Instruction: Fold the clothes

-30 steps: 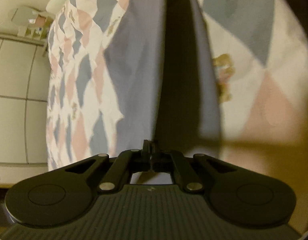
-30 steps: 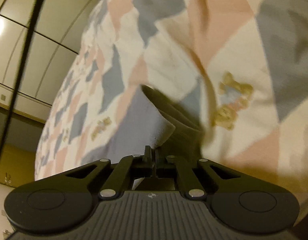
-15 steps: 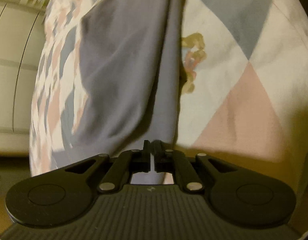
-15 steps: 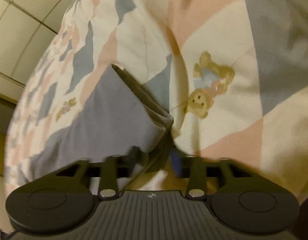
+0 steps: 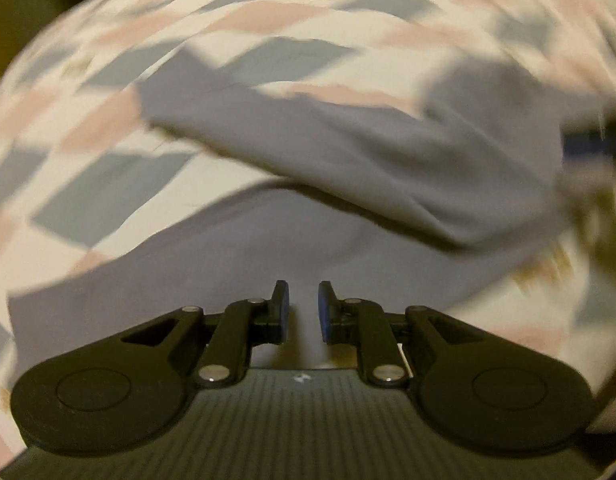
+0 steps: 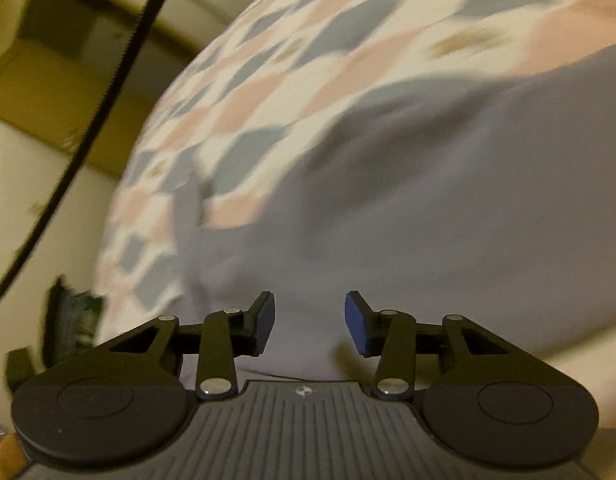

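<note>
One soft grey garment (image 5: pixel 347 152) lies folded over itself on the diamond-patterned bedspread (image 5: pixel 108 128). Two grippers above it: left gripper (image 5: pixel 304 308) slightly parted, right gripper (image 6: pixel 309 320) spread wider, both empty.

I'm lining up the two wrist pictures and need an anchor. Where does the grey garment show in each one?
Left wrist: the grey garment spans the middle as a folded band, with more of it running down to the open left tongs.
Right wrist: it fills the centre and right, just ahead of the open right tongs.
Shared landmark: the diamond-patterned bedspread beneath it.
</note>
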`<action>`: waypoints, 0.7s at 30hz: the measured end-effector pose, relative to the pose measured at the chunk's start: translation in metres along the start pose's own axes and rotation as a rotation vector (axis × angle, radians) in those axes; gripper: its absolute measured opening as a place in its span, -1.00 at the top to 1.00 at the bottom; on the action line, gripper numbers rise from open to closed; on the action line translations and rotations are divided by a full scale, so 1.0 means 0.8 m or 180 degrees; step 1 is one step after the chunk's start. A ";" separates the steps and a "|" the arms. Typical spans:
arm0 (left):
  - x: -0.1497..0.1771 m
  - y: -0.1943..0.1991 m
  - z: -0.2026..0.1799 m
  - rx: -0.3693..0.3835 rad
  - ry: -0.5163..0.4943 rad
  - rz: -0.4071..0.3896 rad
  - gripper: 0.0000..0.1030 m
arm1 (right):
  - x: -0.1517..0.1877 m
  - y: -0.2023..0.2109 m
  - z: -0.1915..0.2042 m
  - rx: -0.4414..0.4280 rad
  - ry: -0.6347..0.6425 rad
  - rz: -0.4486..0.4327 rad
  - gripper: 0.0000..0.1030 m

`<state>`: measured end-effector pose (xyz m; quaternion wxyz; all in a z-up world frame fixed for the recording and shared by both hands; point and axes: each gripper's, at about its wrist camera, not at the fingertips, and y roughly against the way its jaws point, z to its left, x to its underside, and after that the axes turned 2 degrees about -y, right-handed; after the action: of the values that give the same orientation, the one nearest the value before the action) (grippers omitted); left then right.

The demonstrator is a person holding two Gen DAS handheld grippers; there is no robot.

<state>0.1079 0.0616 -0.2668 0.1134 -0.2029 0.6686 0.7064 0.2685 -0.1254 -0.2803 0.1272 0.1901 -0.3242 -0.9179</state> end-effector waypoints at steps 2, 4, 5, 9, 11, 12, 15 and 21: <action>-0.011 -0.012 0.046 0.0133 0.0312 0.0105 0.72 | 0.003 -0.039 0.026 -0.0072 0.0003 0.0084 0.15; -0.022 -0.024 0.088 0.0229 0.0491 0.0217 0.72 | -0.001 -0.072 0.054 -0.0129 0.0035 0.0090 0.15; -0.028 -0.029 0.106 0.0265 0.0555 0.0274 0.72 | -0.005 -0.087 0.066 -0.0128 0.0040 0.0066 0.15; -0.054 -0.041 0.161 0.0363 0.0652 0.0319 0.67 | -0.034 -0.152 0.106 -0.0078 0.0085 -0.0063 0.08; -0.069 -0.050 0.183 0.0281 0.0579 0.0313 0.60 | -0.051 -0.187 0.118 -0.0042 0.0079 -0.0094 0.08; -0.074 -0.056 0.194 0.0272 0.0586 0.0310 0.60 | -0.058 -0.203 0.123 -0.0007 0.0063 -0.0108 0.08; -0.086 -0.065 0.226 0.0361 0.0716 0.0293 0.61 | -0.080 -0.249 0.129 0.0036 -0.0031 -0.0118 0.01; -0.073 -0.055 0.272 0.0489 0.0976 0.0240 0.59 | -0.120 -0.329 0.150 -0.0033 -0.0173 0.0009 0.01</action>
<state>0.1498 0.2869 -0.2754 -0.0013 -0.2739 0.7371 0.6177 0.2732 0.1739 -0.3381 0.1207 0.1640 -0.3230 -0.9242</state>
